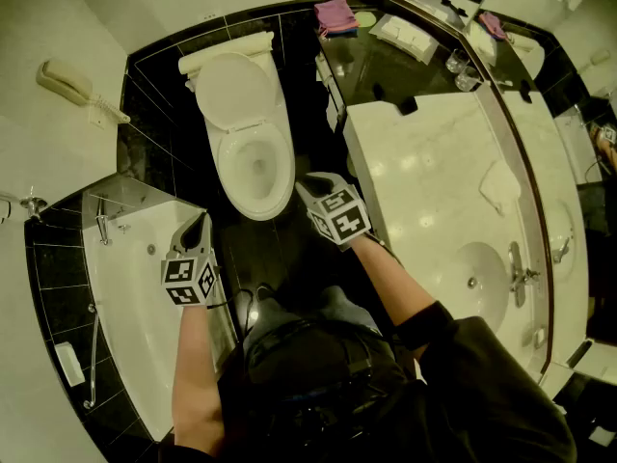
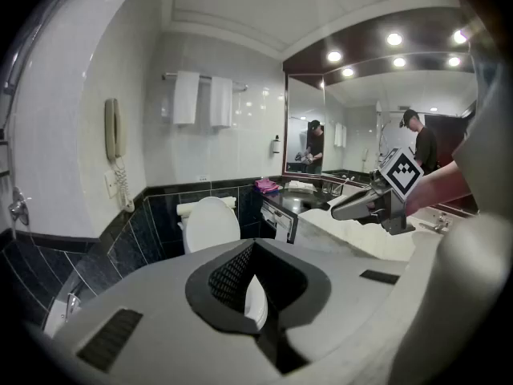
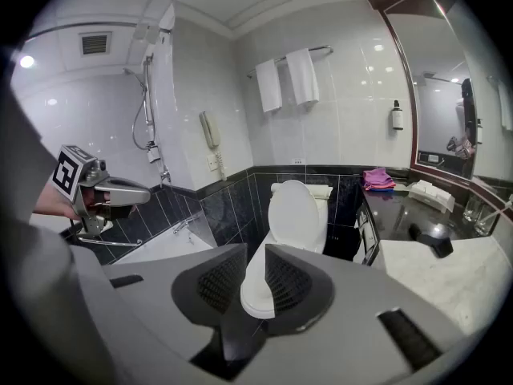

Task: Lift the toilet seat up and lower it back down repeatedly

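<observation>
The white toilet (image 1: 253, 167) stands against the dark tiled wall, its lid (image 1: 234, 90) upright against the tank. A white ring lies flat around the bowl (image 3: 258, 285). My left gripper (image 1: 200, 225) hovers off the bowl's front left, apart from it. My right gripper (image 1: 310, 189) hovers just off its front right edge. Each gripper's jaws stand a little apart with nothing between them; the bowl shows through the gap of the left gripper (image 2: 255, 293) and of the right gripper (image 3: 255, 283). Neither touches the toilet.
A bathtub (image 1: 135, 297) lies to the left and a pale vanity counter (image 1: 434, 181) with a sink (image 1: 482, 273) to the right. A wall phone (image 1: 72, 85) hangs left of the toilet. A pink cloth (image 1: 335, 14) lies on the dark shelf. Towels (image 3: 287, 79) hang above.
</observation>
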Demonstrator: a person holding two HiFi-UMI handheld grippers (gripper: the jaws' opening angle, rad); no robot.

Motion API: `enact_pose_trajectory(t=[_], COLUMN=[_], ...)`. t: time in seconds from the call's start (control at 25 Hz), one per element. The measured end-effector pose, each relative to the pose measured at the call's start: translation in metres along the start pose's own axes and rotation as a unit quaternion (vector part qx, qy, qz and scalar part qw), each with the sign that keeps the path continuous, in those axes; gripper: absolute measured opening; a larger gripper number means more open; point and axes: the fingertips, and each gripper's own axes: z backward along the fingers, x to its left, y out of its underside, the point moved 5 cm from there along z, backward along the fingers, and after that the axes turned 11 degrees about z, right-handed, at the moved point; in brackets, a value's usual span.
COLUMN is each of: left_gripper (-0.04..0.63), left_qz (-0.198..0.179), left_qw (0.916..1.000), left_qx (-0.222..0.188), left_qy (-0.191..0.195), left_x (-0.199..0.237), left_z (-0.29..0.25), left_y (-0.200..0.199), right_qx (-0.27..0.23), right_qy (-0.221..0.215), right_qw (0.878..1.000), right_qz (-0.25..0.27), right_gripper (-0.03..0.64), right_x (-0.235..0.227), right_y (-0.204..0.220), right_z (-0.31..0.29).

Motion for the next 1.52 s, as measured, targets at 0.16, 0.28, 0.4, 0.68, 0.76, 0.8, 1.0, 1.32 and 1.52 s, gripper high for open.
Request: enact_pose_trajectory(t=[0.16,0.28,0.4,0.68,0.76,0.8,1.0,1.32,1.52], left_gripper=[-0.011,-0.011,-0.011,-0.011,-0.011,-0.011,-0.011,-0.011,-0.011], left_qz=[-0.016,-0.033,-0.048,-0.067,-0.077,-0.082,-0.082,-0.043,-0.040], left_qw=[0.9995,0.9985,0.9974,0.9968,0.9959,0.9955,0.9955,0.9985,0.9989], left_qx=[-0.024,-0.039,-0.048,-0.044,-0.043,-0.042,-0.036,-0.016,-0.007], left_qy=[-0.010,-0.018,-0.021,0.010,0.019,0.022,0.031,0.030,0.022], left_x=[-0.017,-0.020,-0.014,0.021,0.034,0.040,0.070,0.083,0.097], left_z=[-0.023,-0.041,-0.061,-0.141,-0.172,-0.188,-0.241,-0.297,-0.309], left_y=[0.006,0.013,0.024,0.080,0.099,0.109,0.171,0.247,0.278], right_qx=[-0.005,0.004,0.021,0.064,0.072,0.076,0.106,0.122,0.113], right_qy=[-0.014,-0.023,-0.029,-0.029,-0.029,-0.030,-0.029,-0.043,-0.040], right_qw=[1.000,0.998,0.994,0.980,0.977,0.976,0.967,0.939,0.910], right_qz=[-0.025,-0.064,-0.101,-0.184,-0.197,-0.202,-0.228,-0.318,-0.397], right_gripper=[0.135,0.174,0.205,0.206,0.206,0.206,0.204,0.204,0.204], right_x=[-0.025,-0.036,-0.042,-0.055,-0.062,-0.065,-0.066,-0.067,-0.071], right_y=[0.020,0.043,0.069,0.150,0.174,0.187,0.259,0.352,0.384], right_z=[-0.017,-0.041,-0.073,-0.177,-0.212,-0.229,-0.298,-0.389,-0.422])
